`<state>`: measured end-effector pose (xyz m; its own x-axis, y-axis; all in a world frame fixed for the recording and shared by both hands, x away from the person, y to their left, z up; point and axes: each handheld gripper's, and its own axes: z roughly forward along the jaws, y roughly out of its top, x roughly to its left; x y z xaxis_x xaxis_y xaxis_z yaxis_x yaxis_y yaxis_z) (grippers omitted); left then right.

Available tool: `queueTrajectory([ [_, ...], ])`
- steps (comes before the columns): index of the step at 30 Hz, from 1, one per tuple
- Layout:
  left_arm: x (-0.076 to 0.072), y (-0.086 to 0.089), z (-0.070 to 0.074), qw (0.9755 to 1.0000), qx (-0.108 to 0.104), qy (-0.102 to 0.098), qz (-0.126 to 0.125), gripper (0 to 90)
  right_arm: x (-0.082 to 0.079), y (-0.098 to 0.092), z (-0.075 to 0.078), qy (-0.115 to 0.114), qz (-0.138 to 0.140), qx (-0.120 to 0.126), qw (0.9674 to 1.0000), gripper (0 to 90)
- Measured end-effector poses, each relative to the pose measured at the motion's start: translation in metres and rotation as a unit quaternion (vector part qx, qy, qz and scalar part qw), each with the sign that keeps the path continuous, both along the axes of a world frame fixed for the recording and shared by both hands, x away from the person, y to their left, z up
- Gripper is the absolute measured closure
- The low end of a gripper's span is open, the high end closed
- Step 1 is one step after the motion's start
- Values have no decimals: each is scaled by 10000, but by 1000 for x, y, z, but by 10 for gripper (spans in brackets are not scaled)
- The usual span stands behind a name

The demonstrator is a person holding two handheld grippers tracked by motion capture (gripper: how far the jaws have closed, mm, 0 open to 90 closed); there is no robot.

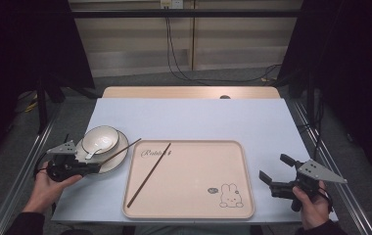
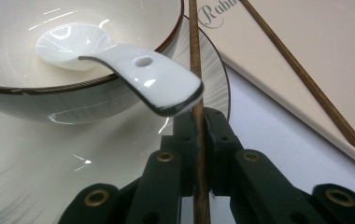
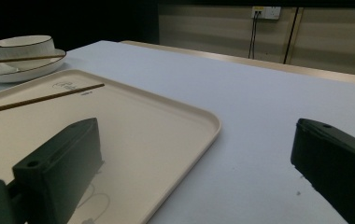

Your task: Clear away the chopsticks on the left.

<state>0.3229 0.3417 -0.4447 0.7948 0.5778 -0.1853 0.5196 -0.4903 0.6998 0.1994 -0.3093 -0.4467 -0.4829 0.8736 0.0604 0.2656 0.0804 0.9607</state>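
The desk (image 1: 189,117) carries a beige tray (image 1: 189,205) at near centre, one chopstick (image 1: 149,174) lying slantwise on it. At near left sits a plate (image 1: 118,159) with a bowl (image 1: 101,137) and white spoon (image 2: 119,60). The left gripper (image 1: 96,166), held level and pointing right, has its jaws clamped on a second chopstick (image 2: 195,70) across the plate rim. At near right, the right gripper (image 1: 274,170) hovers, jaws wide apart, empty.

Right gripper (image 3: 203,172) fingers spread over tray (image 3: 166,121) edge and table (image 3: 241,93)

Black claw (image 1: 97,167) – brass rivets, grey triangular plate – dark sleeves.
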Motion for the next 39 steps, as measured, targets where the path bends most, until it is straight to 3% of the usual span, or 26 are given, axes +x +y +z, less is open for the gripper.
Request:
queueTrajectory([
  [10,-11,-3,6,9998,-165,42,141,845,0,0,0,2,-5,23,10000,14],
  [12,-15,-4,7,9994,-290,53,165,845,0,0,0,0,-7,24,10000,14],
  [19,-27,-9,14,9980,-441,75,446,845,0,0,0,-2,7,28,10000,14],
  [25,-36,-14,17,9974,-543,90,471,845,0,1,0,12,4,39,10000,15],
  [39,-64,-41,29,9950,-701,-170,691,844,0,1,0,-2,0,23,10000,14],
])
